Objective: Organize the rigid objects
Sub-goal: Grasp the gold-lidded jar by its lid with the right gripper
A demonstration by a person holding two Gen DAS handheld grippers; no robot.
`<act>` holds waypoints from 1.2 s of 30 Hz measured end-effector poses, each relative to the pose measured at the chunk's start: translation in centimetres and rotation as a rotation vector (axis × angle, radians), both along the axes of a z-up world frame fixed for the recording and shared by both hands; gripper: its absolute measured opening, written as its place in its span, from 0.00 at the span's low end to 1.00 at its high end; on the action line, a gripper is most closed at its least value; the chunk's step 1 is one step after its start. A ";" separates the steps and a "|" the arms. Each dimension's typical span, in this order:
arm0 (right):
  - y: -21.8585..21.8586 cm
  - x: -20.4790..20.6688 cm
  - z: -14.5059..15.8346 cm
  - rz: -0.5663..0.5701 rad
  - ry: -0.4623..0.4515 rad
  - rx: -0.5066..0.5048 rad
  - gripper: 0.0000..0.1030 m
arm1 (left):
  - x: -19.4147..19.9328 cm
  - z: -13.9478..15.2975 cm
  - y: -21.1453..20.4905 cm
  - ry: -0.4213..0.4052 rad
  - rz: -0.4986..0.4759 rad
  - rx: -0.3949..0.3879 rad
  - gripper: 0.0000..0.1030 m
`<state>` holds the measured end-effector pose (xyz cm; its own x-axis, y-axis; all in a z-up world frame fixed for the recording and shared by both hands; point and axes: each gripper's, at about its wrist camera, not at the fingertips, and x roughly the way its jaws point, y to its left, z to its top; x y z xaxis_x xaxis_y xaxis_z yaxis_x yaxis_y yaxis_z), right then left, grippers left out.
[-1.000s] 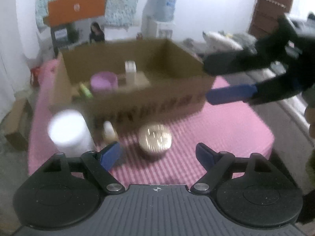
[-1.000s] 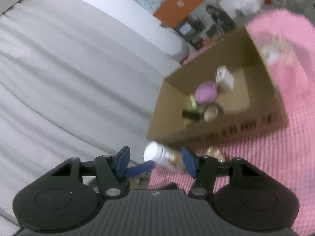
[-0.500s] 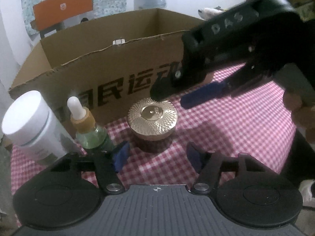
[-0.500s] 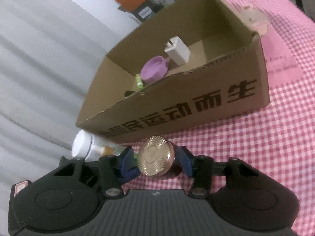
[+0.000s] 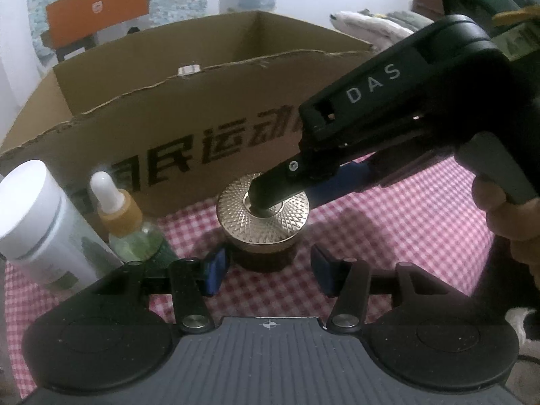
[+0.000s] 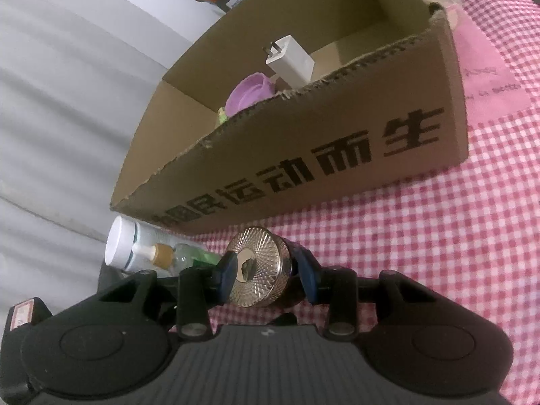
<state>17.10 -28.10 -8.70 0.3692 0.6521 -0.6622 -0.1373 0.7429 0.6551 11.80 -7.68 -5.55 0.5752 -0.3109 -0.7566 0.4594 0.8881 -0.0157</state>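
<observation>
- The right gripper (image 6: 266, 271) is closing its jaws around the gold-lidded jar (image 6: 258, 266), covering part of the lid and hiding the jar's body.
- The jar is sitting upright on the checked table (image 6: 438, 236), just before the cardboard box (image 6: 337, 155).
- The left gripper (image 5: 266, 271) is hovering open, nearby.

Box wall (image 6: 303, 155) hides purple lid's (image 6: 248, 92) base.
</observation>
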 end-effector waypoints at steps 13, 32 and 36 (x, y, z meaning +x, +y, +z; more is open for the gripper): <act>-2.1 -4.3 0.5 -0.008 0.017 -0.044 0.42 | -4.5 0.9 -0.9 0.063 -0.129 -0.024 0.52; -1.8 -4.2 0.0 -0.032 0.028 -0.028 0.50 | -2.0 0.5 -3.0 0.056 -0.082 0.036 0.53; -1.5 -3.3 -0.1 -0.029 0.026 -0.026 0.50 | -0.9 0.5 -3.5 0.064 -0.055 0.045 0.53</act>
